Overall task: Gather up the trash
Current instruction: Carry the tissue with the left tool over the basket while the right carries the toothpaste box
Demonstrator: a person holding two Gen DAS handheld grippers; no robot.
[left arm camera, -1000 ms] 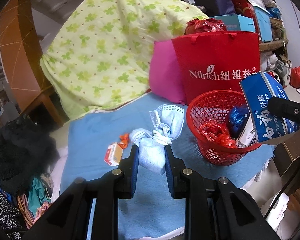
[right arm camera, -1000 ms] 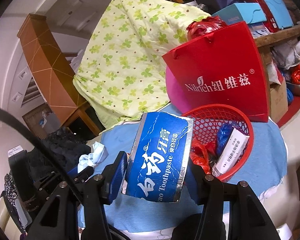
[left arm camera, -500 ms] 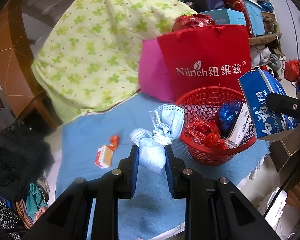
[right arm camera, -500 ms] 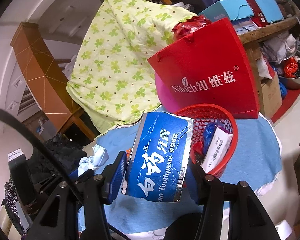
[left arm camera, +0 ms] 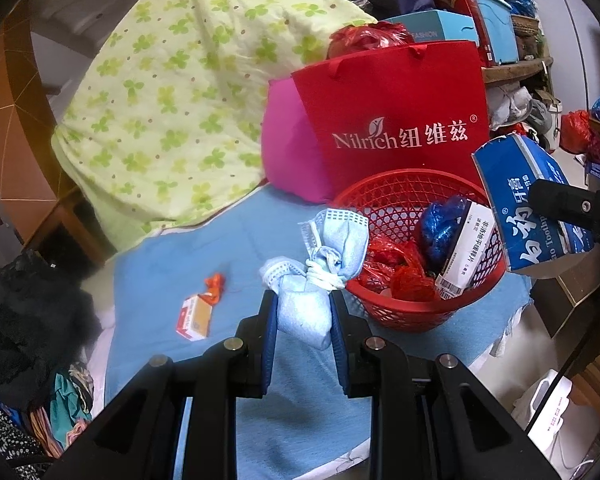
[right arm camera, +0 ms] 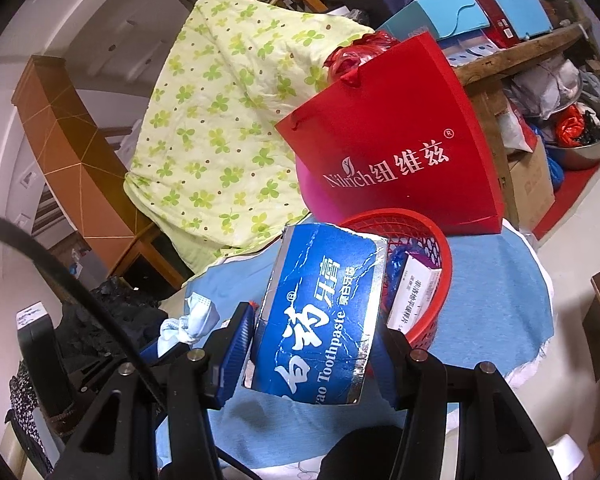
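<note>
Blue pads of the left gripper (left arm camera: 304,312) pinch a bundle of crumpled pale-blue face masks (left arm camera: 320,268), lifted above the blue cloth (left arm camera: 172,256) that covers the counter, just beside the near rim of the red mesh basket (left arm camera: 404,316). To the right, the right gripper (right arm camera: 314,346) is clamped on the sides of a torn blue toothpaste box (right arm camera: 320,316), which hangs in the air at the basket's right edge in the left wrist view and hides the basket's left part in the right wrist view. Inside the basket lie crumpled red plastic (left arm camera: 396,272), a blue plastic wad (left arm camera: 440,228) and a white medicine carton (left arm camera: 466,256) leaning on the wall. Still out on the cloth, left of the masks, are a small red-and-white cigarette pack (left arm camera: 194,318) and an orange wrapper scrap (left arm camera: 215,283) just behind it. Behind the basket stands a red paper bag (left arm camera: 396,120) with white lettering, touching a pink cushion (left arm camera: 288,144), and a green clover-print quilt (left arm camera: 180,92) is heaped at the far left.
</note>
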